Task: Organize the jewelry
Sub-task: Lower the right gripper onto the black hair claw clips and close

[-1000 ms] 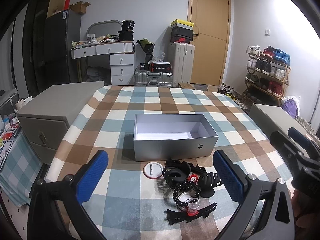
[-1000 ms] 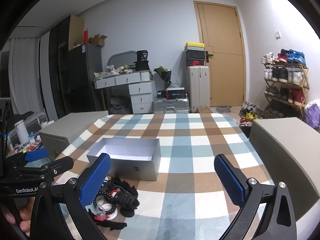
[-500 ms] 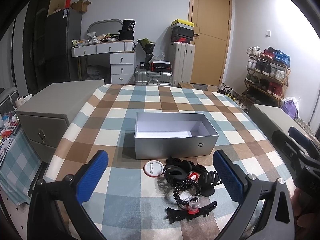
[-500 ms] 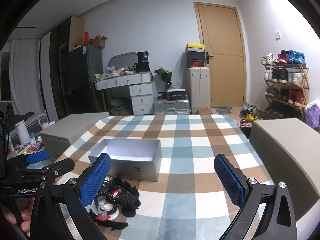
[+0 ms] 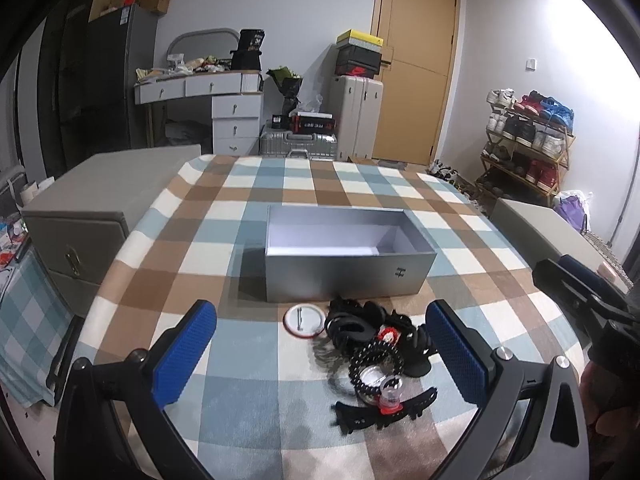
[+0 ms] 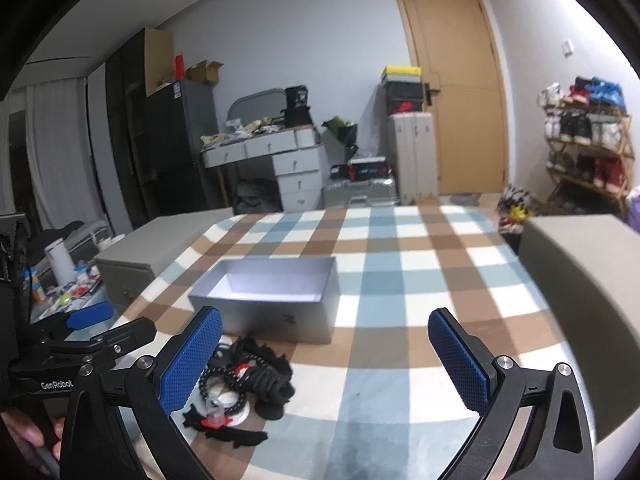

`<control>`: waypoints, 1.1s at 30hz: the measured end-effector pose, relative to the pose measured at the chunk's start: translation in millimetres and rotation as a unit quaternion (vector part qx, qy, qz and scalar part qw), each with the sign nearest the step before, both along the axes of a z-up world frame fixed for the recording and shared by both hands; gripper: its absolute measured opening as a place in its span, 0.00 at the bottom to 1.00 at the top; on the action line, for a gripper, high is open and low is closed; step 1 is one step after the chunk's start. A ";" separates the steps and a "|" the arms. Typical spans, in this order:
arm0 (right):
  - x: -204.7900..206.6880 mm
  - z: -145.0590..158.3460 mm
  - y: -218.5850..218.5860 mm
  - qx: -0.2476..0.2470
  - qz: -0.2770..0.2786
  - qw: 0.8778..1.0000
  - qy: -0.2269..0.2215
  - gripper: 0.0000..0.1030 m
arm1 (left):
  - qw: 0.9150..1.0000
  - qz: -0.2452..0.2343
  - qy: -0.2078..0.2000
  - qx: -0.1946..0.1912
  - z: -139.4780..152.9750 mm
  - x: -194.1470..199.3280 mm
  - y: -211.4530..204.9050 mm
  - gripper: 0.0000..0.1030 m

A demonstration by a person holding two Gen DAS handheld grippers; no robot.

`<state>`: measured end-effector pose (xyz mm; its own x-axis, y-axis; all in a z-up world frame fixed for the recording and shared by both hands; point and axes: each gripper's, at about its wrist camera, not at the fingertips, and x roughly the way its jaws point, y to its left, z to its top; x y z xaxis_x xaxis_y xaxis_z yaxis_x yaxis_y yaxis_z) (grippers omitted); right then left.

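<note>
An open, empty silver box [image 5: 344, 256] stands mid-table; it also shows in the right wrist view [image 6: 272, 300]. In front of it lies a pile of black hair clips and ties [image 5: 372, 332] with a beaded bracelet [image 5: 374, 364], a black claw clip [image 5: 384, 408] and a round white pin badge [image 5: 302, 320]. The pile shows in the right wrist view [image 6: 248, 380] too. My left gripper [image 5: 320, 352] is open and empty, just above the pile. My right gripper [image 6: 324, 360] is open and empty, to the right of the pile.
The table has a checked blue, brown and white cloth [image 5: 224, 216]. Grey cabinets stand at its left [image 5: 92, 208] and right [image 6: 580, 280]. A desk, suitcases, a door and a shoe rack [image 5: 528, 140] lie beyond.
Both views have shifted slightly: the left gripper has tilted a little and the box and pile sit marginally closer. Both grippers stay open and nothing on the table has moved.
</note>
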<state>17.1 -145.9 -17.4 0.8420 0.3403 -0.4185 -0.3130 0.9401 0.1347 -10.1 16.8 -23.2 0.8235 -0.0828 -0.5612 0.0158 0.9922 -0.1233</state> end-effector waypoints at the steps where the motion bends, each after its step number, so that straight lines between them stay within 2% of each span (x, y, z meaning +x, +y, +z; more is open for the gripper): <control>1: 1.5 -2.2 0.5 0.002 0.004 1.000 0.006 1.00 | 1.000 0.001 0.003 -0.001 -1.9 0.1 0.6 0.99; 5: 12.9 -19.4 4.3 0.024 0.035 0.997 0.057 1.00 | 1.000 -0.001 0.014 -0.004 -9.3 0.4 2.9 0.99; 10: 30.1 -47.3 10.7 0.055 0.064 0.989 0.125 0.99 | 1.000 -0.004 0.024 -0.006 -16.9 -0.1 5.3 0.99; 16: 45.4 -71.8 21.0 0.078 0.089 0.975 0.186 0.88 | 0.999 0.002 0.037 -0.012 -24.0 3.5 14.8 0.99; 18: 48.9 -77.0 25.7 0.077 0.097 0.972 0.200 0.79 | 0.999 0.004 0.042 -0.018 -26.0 5.8 18.4 0.99; 22: 55.3 -80.9 29.1 0.081 0.105 0.967 0.216 0.74 | 0.999 0.008 0.048 -0.022 -28.0 10.4 23.6 0.99; 29: 62.4 -85.2 31.3 0.096 0.122 0.960 0.234 0.46 | 0.997 -0.002 0.067 -0.033 -31.2 21.6 26.0 0.99; 33: 57.7 -80.8 32.4 0.082 0.122 0.967 0.209 0.45 | 0.994 -0.027 0.087 -0.061 -33.6 31.9 26.2 0.99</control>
<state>74.7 -113.5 -98.1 0.4966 0.5982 -0.6289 -0.4087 0.8004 0.4385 21.9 43.0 -56.9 0.7081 -0.1994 -0.6774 0.0360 0.9682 -0.2475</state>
